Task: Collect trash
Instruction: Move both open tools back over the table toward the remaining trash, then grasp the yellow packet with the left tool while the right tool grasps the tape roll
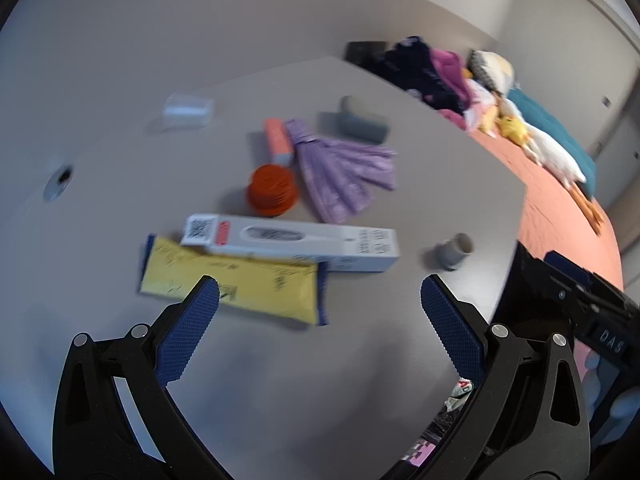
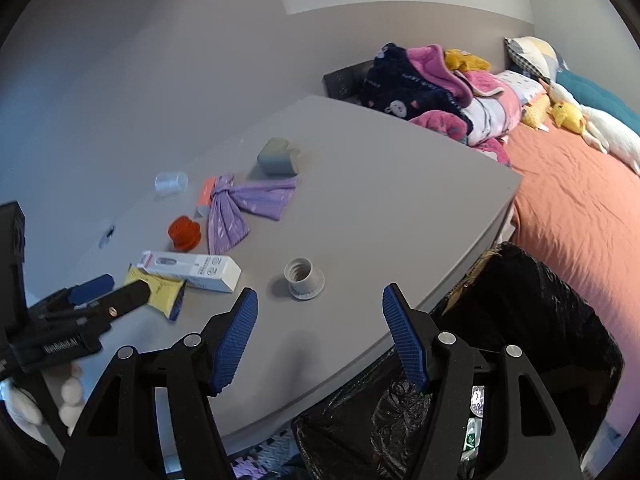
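Both the left gripper [image 1: 320, 294] and right gripper [image 2: 320, 300] are held with fingers wide apart and empty above the grey counter [image 2: 360, 208], presumably readied for the yellow flat packet [image 1: 228, 280] and grey ribbed plastic socket [image 2: 304, 276], the black-lined bin [image 2: 532, 320] being kept just beside the counter's edge for drop-offs.

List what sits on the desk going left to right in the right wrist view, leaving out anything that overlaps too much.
Clear plastic cup → orange ridged cap → purple bag → grey-blue case → grey threaded ring. The yellow packet, white box and small orange box overlap their neighbours, so I left them out.
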`<control>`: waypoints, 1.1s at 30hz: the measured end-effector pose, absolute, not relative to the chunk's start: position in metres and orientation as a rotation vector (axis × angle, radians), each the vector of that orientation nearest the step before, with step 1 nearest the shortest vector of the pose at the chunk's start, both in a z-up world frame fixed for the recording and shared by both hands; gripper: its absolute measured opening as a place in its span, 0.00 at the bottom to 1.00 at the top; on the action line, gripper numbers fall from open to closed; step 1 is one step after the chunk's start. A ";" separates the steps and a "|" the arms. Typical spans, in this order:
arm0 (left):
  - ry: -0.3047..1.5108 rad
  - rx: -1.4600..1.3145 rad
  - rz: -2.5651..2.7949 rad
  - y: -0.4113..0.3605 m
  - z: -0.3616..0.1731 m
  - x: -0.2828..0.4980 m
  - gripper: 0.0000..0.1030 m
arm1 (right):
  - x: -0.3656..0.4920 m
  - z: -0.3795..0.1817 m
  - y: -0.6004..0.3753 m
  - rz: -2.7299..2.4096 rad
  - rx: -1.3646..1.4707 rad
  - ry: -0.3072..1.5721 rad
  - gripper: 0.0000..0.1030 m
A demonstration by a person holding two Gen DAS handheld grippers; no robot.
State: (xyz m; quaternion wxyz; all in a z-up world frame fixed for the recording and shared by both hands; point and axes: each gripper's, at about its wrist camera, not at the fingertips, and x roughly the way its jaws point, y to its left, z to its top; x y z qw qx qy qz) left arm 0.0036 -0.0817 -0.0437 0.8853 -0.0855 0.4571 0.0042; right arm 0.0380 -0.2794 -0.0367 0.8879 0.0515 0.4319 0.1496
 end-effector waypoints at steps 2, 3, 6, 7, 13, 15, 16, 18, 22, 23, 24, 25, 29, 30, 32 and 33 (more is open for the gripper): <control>0.968 -0.198 0.039 -0.074 -0.047 0.004 0.95 | 0.041 -0.042 -0.275 0.316 0.089 0.899 0.64; 0.977 -0.204 0.055 -0.071 -0.049 0.005 0.95 | 0.042 -0.044 -0.273 0.317 0.083 0.901 0.64; 1.004 -0.221 0.104 -0.061 -0.055 0.008 0.95 | 0.049 -0.051 -0.268 0.319 0.069 0.909 0.64; 1.013 -0.229 0.119 -0.058 -0.058 0.010 0.95 | 0.052 -0.054 -0.266 0.319 0.065 0.912 0.64; 1.091 -0.312 0.241 -0.035 -0.075 0.019 0.92 | 0.068 -0.066 -0.257 0.319 0.019 0.929 0.64; 1.120 -0.358 0.278 -0.026 -0.081 0.023 0.91 | 0.072 -0.069 -0.254 0.320 -0.001 0.930 0.64; 1.129 -0.373 0.291 -0.023 -0.082 0.024 0.90 | 0.075 -0.070 -0.252 0.320 -0.012 0.930 0.64; 1.150 -0.412 0.314 -0.016 -0.087 0.027 0.88 | 0.079 -0.073 -0.247 0.321 -0.036 0.928 0.64; 1.188 -0.471 0.346 -0.006 -0.093 0.033 0.83 | 0.085 -0.076 -0.239 0.327 -0.069 0.926 0.62; 1.194 -0.481 0.358 -0.005 -0.093 0.035 0.82 | 0.087 -0.077 -0.237 0.326 -0.079 0.928 0.62; 1.199 -0.482 0.373 -0.004 -0.093 0.037 0.79 | 0.088 -0.078 -0.236 0.327 -0.086 0.930 0.60; 1.205 -0.485 0.385 -0.003 -0.092 0.039 0.77 | 0.089 -0.080 -0.234 0.326 -0.094 0.932 0.59; 1.212 -0.499 0.429 -0.001 -0.090 0.041 0.67 | 0.092 -0.085 -0.229 0.327 -0.116 0.943 0.50; 1.210 -0.503 0.440 0.000 -0.089 0.041 0.64 | 0.093 -0.086 -0.228 0.326 -0.116 0.946 0.45; 1.201 -0.499 0.447 -0.001 -0.089 0.040 0.57 | 0.095 -0.089 -0.228 0.335 -0.114 0.961 0.34; 1.195 -0.486 0.449 -0.002 -0.089 0.038 0.51 | 0.095 -0.090 -0.228 0.338 -0.113 0.966 0.30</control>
